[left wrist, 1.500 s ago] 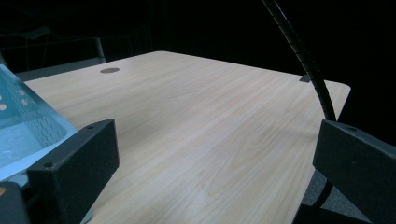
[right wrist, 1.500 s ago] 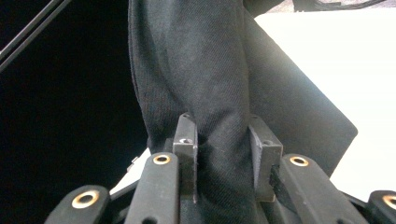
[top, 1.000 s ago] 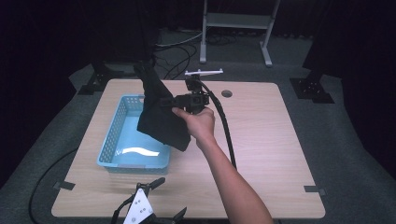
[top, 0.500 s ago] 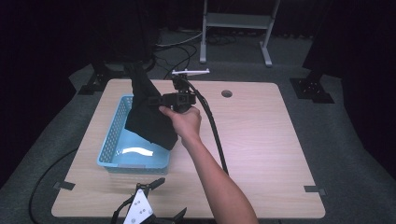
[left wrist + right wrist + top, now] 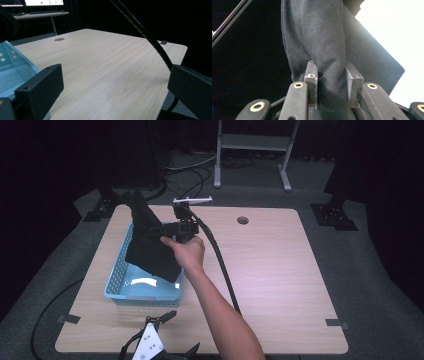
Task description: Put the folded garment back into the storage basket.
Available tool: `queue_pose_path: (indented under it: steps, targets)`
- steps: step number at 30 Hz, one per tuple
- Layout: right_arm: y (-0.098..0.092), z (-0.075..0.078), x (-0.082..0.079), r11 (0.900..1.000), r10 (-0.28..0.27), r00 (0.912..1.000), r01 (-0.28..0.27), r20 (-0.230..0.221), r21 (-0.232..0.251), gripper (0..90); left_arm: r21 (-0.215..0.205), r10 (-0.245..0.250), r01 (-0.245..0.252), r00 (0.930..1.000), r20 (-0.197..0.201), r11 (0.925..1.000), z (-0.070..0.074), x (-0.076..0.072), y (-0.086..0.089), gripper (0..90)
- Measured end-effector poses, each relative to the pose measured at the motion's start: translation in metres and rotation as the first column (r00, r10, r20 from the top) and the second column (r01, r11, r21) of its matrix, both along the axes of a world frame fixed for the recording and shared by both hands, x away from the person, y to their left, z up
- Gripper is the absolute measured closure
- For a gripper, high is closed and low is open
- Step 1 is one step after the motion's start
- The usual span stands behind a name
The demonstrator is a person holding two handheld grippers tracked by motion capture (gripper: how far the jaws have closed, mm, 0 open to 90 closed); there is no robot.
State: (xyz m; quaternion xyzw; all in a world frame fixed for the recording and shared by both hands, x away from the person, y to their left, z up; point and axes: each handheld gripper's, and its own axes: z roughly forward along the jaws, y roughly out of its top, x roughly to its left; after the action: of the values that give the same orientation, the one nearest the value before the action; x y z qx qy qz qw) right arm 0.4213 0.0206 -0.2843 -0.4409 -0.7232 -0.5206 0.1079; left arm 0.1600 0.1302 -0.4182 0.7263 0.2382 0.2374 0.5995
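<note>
Hanging over the blue basket (image 5: 116, 289), the black cloth (image 5: 150, 247) is bunched up and lifted, with its low end dipping inside the basket. The right gripper (image 5: 176, 227) has its jaws pinched tight on a thick fold of the cloth, and in the right gripper view the cloth (image 5: 322, 50) is squeezed between them. A hand (image 5: 186, 252) holds that gripper over the basket's right side. The step looks like putting the cloth into the basket. To do it well, bring the cloth down over the middle of the basket, so no part hangs over the rim, and only then let go. The left gripper (image 5: 150, 347) sits low at the near edge of the worktop (image 5: 280, 270). Its jaws are wide apart and hold nothing.
</note>
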Motion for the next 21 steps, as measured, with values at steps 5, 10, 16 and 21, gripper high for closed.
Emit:
queue_pose_path:
  steps: [5,10,16,21]
  targets:
    - [0.005,-0.004,0.001,1.0,0.007,1.0,-0.007,-0.003,0.007,69.8,-0.007,0.002,-0.002,1.0,0.001,1.0,0.0,0.0,0.001,0.0]
    - [0.011,-0.01,0.003,1.0,0.013,0.9999,-0.013,-0.008,-0.002,69.7,-0.008,0.004,-0.004,1.0,0.004,1.0,0.0,0.0,0.001,0.0]
    - [0.016,-0.018,0.005,1.0,0.02,0.9997,-0.02,-0.017,-0.003,69.6,-0.005,0.01,-0.01,0.9999,0.005,0.9999,0.0,0.0,0.001,0.0]
    - [0.019,-0.024,0.007,1.0,0.019,0.9995,-0.02,-0.024,-0.012,69.6,-0.007,0.011,-0.011,0.9999,0.007,0.9999,0.0,0.0,0.002,0.0]
